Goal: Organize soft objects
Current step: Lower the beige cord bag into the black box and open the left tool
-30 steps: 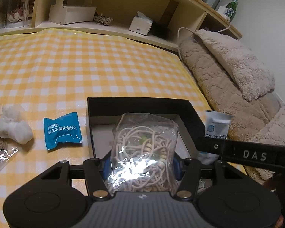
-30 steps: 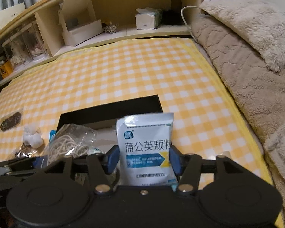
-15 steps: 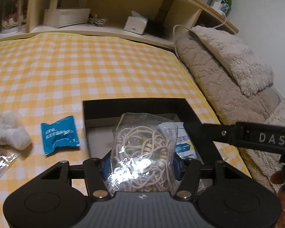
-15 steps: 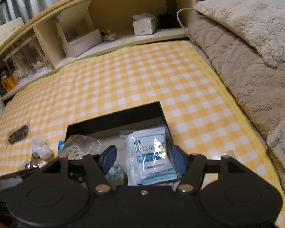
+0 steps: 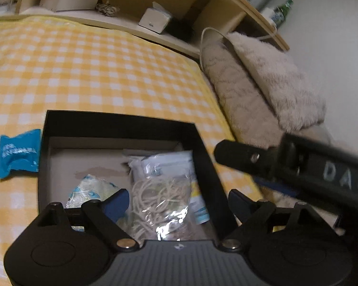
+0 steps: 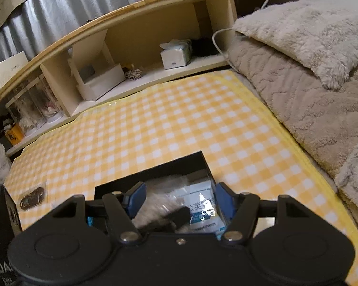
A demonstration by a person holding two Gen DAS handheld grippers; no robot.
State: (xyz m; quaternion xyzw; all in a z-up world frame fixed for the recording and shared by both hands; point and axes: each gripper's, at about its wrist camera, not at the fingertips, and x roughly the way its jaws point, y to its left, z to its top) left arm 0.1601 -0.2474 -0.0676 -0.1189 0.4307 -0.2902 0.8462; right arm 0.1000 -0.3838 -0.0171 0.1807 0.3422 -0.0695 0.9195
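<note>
A black open box (image 5: 204, 157) lies on the yellow checked cloth. In it lie a clear bag of beige cord (image 5: 160, 197), a white and blue sachet (image 5: 167, 163) and a pale blue packet (image 5: 93, 187). My left gripper (image 5: 179, 202) is open just above the box, and the cord bag lies loose between its fingers. My right gripper (image 6: 180, 199) is open and empty above the box (image 6: 155, 174), over the white sachet (image 6: 202, 206). A blue packet (image 5: 19, 153) lies on the cloth left of the box.
A wooden shelf (image 6: 140, 81) with a tissue box (image 6: 176, 53) and a white box (image 6: 100, 82) runs along the back. Beige blankets and a fluffy pillow (image 6: 305, 35) lie at the right. A dark item in a clear bag (image 6: 33, 197) lies far left.
My left gripper opened and dropped the cord bag into the box. My right gripper released the white sachet into the box and has drawn back, tilting upward.
</note>
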